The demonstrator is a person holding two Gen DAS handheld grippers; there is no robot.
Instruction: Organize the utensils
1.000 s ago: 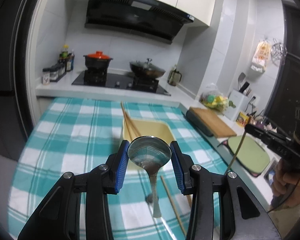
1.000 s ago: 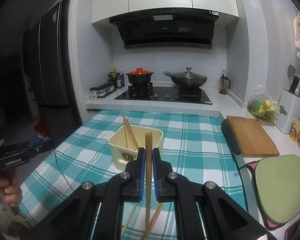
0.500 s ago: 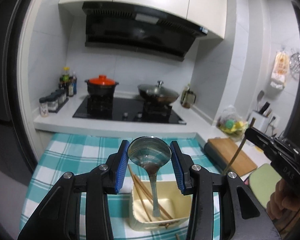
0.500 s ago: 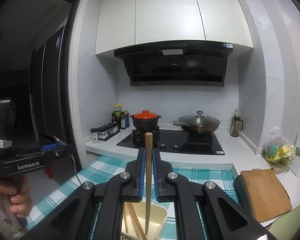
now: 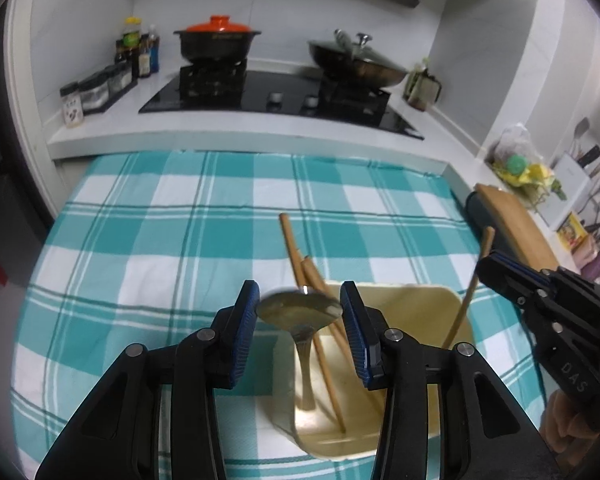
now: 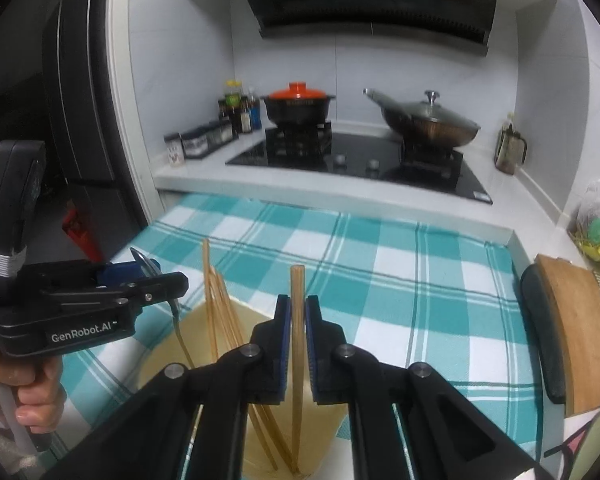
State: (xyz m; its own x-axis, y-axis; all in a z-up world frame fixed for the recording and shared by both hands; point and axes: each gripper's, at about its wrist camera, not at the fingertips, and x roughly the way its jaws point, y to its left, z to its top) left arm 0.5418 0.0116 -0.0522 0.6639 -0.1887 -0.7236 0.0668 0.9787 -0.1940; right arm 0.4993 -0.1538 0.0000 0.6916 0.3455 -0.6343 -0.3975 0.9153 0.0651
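Note:
My left gripper (image 5: 299, 307) is shut on a metal spoon (image 5: 300, 310), bowl up, with its handle hanging down into the yellow container (image 5: 428, 300). Several wooden chopsticks (image 5: 296, 252) lean inside that container. My right gripper (image 6: 297, 316) is shut on one wooden chopstick (image 6: 297, 280), held upright with its lower end inside the container (image 6: 204, 316). In the left wrist view the right gripper (image 5: 488, 268) shows at the right with its chopstick (image 5: 470, 292). In the right wrist view the left gripper (image 6: 156, 276) shows at the left over the container.
The container stands on a teal checked tablecloth (image 5: 180, 240). Behind it is a white counter with a black hob (image 6: 356, 156), an orange-lidded pot (image 6: 298, 100) and a lidded wok (image 6: 428, 120). A wooden cutting board (image 6: 572, 312) lies to the right.
Both grippers have come down over the container. The spoon's handle and the chopstick's lower end have gone into it. The views have tilted from the range hood down to the table.

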